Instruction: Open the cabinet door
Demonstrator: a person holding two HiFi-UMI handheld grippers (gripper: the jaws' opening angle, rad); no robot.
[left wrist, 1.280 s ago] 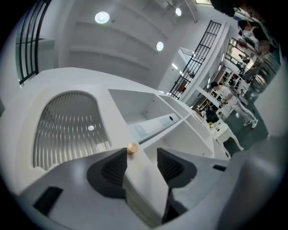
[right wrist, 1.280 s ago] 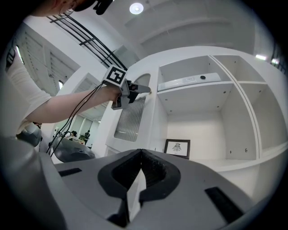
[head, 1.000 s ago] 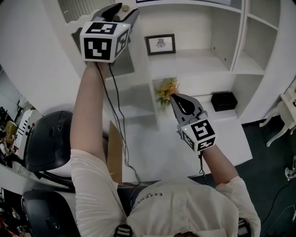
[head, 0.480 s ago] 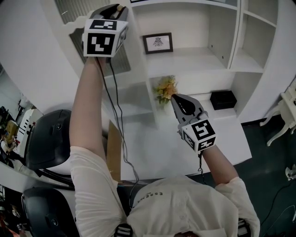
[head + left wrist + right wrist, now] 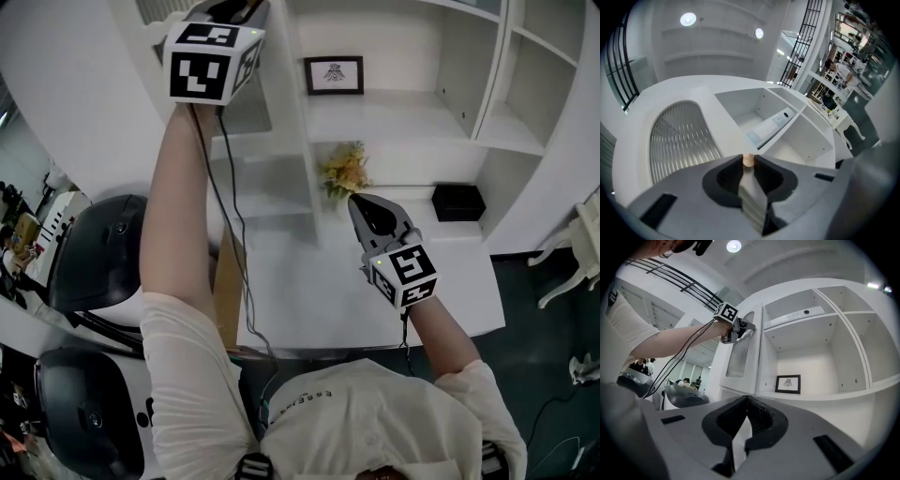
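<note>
Wooden knob [image 5: 748,161] | left gripper [image 5: 748,155] raised, fingers just closed on it | right gripper [image 5: 354,200] low, fingers together

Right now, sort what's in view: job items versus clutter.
Job: cabinet door; its knob; left tongs, jaws just closing, gripping that knob.
Clutter: framed picture; flowers; black box.

The only lettering is a small line of pale print on the person's shirt [image 5: 307,397], apparently starting "ESSE"; the rest is unclear. The caption in the framed picture [image 5: 334,74] is too small to read.
</note>
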